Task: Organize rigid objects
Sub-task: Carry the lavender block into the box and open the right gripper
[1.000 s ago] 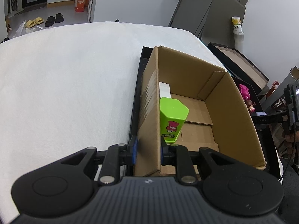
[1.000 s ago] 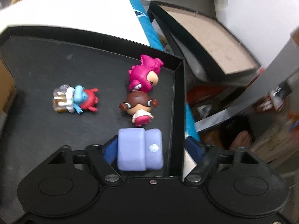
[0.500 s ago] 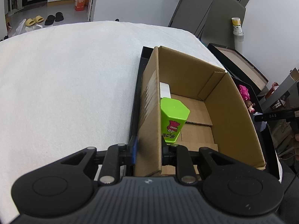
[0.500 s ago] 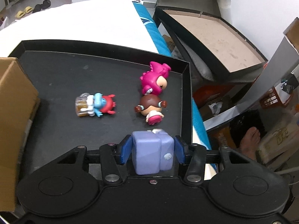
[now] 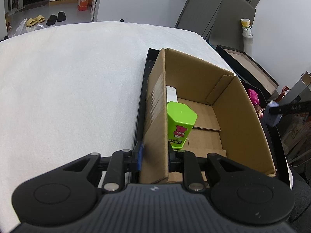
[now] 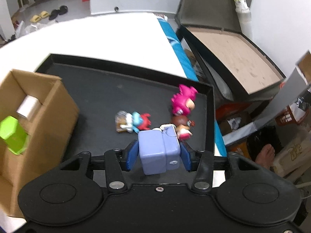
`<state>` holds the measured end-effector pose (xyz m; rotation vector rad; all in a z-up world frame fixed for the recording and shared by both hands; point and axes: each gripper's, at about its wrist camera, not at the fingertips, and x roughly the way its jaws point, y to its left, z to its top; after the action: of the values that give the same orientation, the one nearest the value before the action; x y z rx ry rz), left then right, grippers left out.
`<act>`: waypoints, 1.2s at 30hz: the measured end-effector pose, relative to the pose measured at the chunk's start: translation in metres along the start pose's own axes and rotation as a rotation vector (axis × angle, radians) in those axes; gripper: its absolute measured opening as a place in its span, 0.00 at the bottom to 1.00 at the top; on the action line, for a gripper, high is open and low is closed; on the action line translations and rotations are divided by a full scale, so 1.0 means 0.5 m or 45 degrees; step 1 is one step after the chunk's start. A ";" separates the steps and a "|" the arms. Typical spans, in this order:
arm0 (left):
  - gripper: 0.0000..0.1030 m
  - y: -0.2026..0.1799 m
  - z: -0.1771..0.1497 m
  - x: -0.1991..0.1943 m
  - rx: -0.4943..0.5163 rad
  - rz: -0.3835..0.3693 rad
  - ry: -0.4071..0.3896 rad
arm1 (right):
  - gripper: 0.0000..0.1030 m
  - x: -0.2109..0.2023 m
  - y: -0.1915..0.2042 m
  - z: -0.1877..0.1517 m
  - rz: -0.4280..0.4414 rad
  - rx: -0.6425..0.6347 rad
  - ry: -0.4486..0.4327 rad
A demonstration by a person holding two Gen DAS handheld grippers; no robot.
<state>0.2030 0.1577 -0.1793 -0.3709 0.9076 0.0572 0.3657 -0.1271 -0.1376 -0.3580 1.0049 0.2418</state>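
My left gripper (image 5: pixel 154 155) is shut on the left wall of an open cardboard box (image 5: pixel 155 116) that stands in a black tray (image 5: pixel 141 101). A green hexagonal container (image 5: pixel 179 124) and a white box (image 5: pixel 171 95) stand inside the cardboard box. My right gripper (image 6: pixel 158 155) is shut on a lavender block toy (image 6: pixel 158 151) and holds it above the tray (image 6: pixel 93 89); the toy also shows in the left wrist view (image 5: pixel 272 113). A pink figurine (image 6: pixel 183 102), a brown-haired figurine (image 6: pixel 182 124) and a blue-red figurine (image 6: pixel 135 123) lie on the tray.
The tray sits on a white padded surface (image 5: pixel 68 87). To the right, off the surface, stand an open black case with a brown lining (image 6: pixel 233 48), grey boards and floor clutter. The cardboard box also shows at the left of the right wrist view (image 6: pixel 38 120).
My right gripper shut on the lavender toy, lifted it off the tray and swung left, bringing the cardboard box into its view. The left gripper has kept its hold on the box wall.
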 end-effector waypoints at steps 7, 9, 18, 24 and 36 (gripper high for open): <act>0.20 0.005 0.001 0.000 -0.009 -0.006 0.001 | 0.44 -0.066 0.034 0.037 0.080 0.002 -0.094; 0.20 0.007 0.000 0.001 -0.015 -0.009 0.000 | 0.44 -0.083 0.048 0.046 0.088 -0.020 -0.119; 0.20 0.011 0.001 -0.002 -0.024 -0.015 0.002 | 0.44 -0.150 0.111 0.076 0.150 -0.089 -0.207; 0.20 0.015 0.004 -0.002 -0.034 -0.022 0.005 | 0.44 -0.156 0.148 0.081 0.183 -0.129 -0.201; 0.20 0.021 0.004 -0.001 -0.062 -0.042 0.010 | 0.44 -0.142 0.218 0.088 0.265 -0.175 -0.184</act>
<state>0.2019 0.1681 -0.1809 -0.4317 0.9090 0.0477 0.3240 -0.0121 -0.0754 -0.3552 0.8855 0.5200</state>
